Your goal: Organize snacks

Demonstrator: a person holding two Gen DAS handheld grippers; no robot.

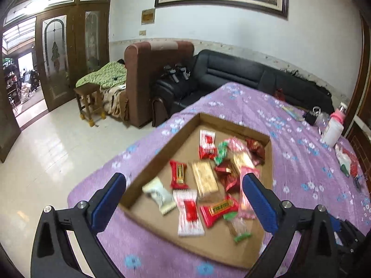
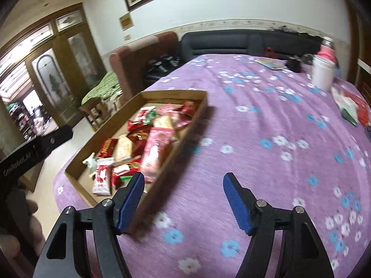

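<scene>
Hovering over the tray (image 1: 162, 149) on the purple cloth (image 1: 301, 162), I hold my left gripper (image 1: 184, 195) and right gripper (image 2: 183, 199) spread and empty. Snacks (image 1: 204, 178) lie jumbled inside; next I should choose one wrapper to grasp.

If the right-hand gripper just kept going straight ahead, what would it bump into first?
Probably the purple flowered tablecloth. The right gripper, jaws open and empty, points down at bare cloth just right of the cardboard tray; depth is uncertain.
</scene>
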